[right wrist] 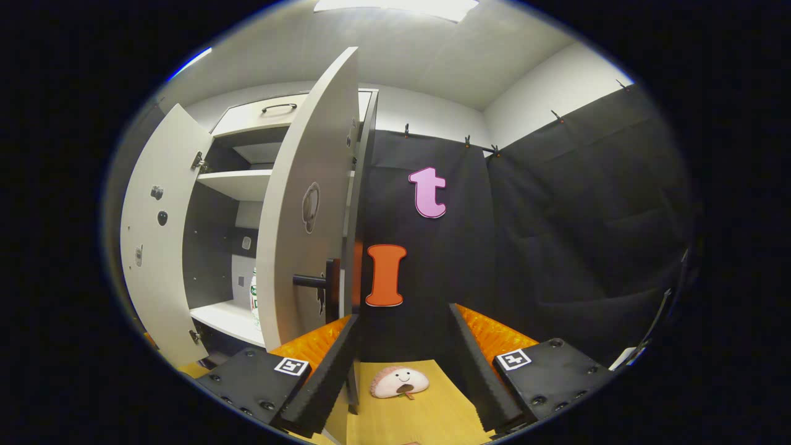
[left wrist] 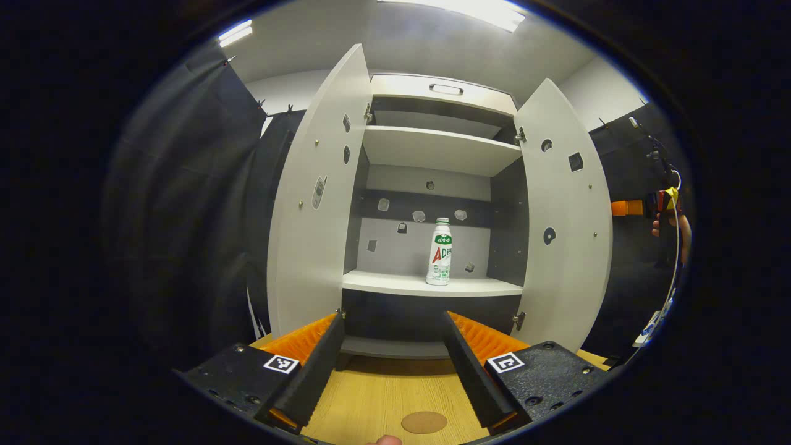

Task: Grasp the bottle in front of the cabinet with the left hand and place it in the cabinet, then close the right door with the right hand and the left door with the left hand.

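Bottle: a white bottle [left wrist: 439,251] with a green cap stands upright on the cabinet's lower shelf [left wrist: 426,285], right of centre, free of both tongs.
Cabinet: the pale cabinet [left wrist: 432,148] is seen head-on in the left gripper view, both doors swung wide; flat boards, dark back panel dotted with small stickers, a drawer with a metal handle on top.
Left tongs: the left tongs [left wrist: 393,346] are held apart over the wooden table [left wrist: 383,389], nothing between them; ridged inner faces.
Right tongs: the right tongs [right wrist: 401,352] are likewise spread and empty, beside the outer edge of the right door [right wrist: 303,204].
One view against the other: the right gripper view looks at the cabinet from the side, showing the right door's dark handle [right wrist: 315,281] and a small smiling plush [right wrist: 398,381] on the table; the left gripper view shows a round brown disc [left wrist: 424,423] on the table and a hand [left wrist: 670,225] at far right.
Hard to make out: in the right gripper view the bottle is a sliver behind the door; the left door [right wrist: 157,241] is curved by the lens.
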`<action>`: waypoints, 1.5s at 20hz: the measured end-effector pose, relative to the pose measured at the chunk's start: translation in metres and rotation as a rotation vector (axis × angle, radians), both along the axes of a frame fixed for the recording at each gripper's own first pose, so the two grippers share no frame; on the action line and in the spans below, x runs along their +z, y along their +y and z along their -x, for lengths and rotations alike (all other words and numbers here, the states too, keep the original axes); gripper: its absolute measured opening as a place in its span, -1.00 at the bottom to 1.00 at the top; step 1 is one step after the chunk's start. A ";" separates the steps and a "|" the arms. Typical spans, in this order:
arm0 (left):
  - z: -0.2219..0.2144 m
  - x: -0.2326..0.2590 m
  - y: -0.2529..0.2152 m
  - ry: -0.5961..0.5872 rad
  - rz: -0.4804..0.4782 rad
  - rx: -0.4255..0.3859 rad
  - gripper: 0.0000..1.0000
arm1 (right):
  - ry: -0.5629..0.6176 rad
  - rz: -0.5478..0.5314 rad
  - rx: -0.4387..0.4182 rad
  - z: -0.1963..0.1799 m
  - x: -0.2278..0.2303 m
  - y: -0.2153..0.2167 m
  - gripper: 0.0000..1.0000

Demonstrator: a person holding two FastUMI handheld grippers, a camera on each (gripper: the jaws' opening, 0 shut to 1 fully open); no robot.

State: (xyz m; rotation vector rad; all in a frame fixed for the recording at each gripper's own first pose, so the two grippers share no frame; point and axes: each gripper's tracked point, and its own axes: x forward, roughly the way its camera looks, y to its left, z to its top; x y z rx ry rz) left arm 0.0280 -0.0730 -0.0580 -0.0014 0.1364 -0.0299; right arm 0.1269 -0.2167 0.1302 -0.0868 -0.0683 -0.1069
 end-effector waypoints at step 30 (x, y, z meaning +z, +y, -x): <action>0.026 0.042 0.079 -0.071 0.008 0.155 0.91 | 0.058 0.006 0.308 -0.034 -0.028 0.194 0.89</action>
